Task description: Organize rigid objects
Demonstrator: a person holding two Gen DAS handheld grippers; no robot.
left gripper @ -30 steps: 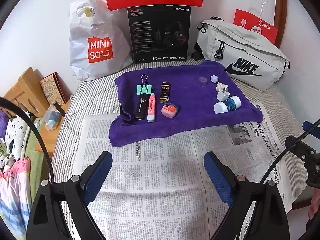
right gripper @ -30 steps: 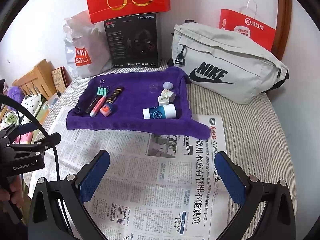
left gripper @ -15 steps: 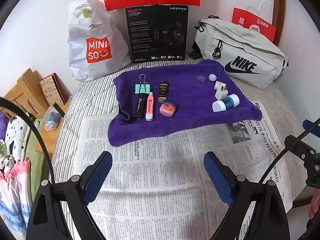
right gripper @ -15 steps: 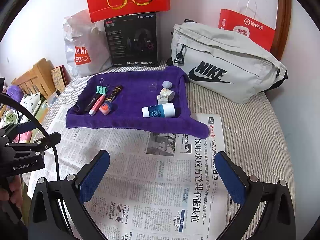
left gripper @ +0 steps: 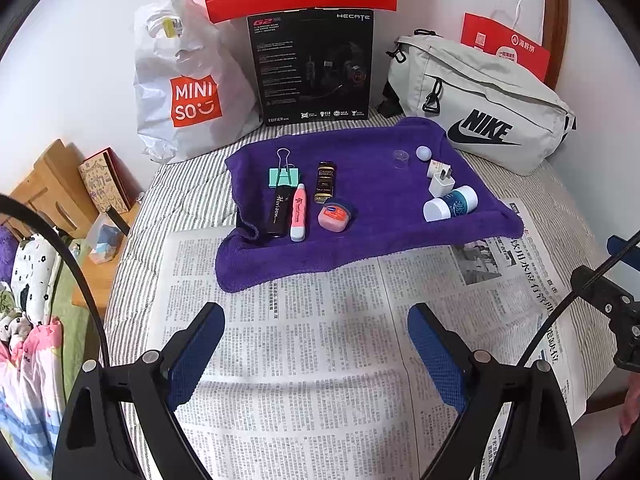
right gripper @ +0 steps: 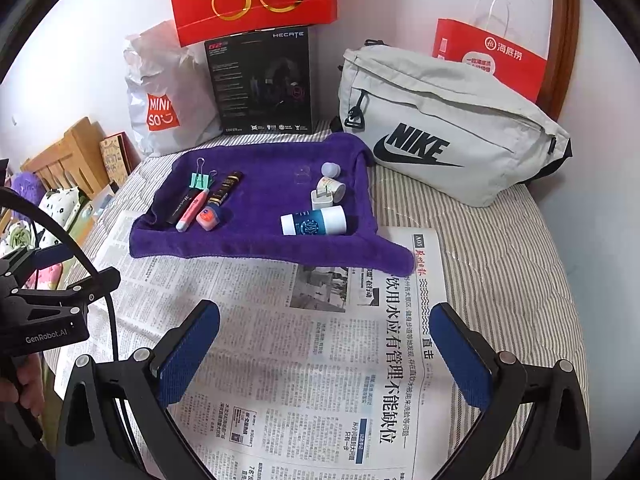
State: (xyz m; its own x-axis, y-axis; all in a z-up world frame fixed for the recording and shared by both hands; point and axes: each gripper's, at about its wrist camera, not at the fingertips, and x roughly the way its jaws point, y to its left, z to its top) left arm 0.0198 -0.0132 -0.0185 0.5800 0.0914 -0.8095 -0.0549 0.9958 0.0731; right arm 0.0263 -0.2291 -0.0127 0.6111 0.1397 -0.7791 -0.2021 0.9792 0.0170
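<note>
Small items lie in two groups on the purple towel [left gripper: 360, 184], both grippers [left gripper: 316, 344] [right gripper: 324, 344] spread and empty, so sorting may be starting or finished.

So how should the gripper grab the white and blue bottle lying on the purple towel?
Probably from above, across the middle of the white and blue bottle. It lies on its side on the purple towel, so its round body fits between the fingers.
</note>
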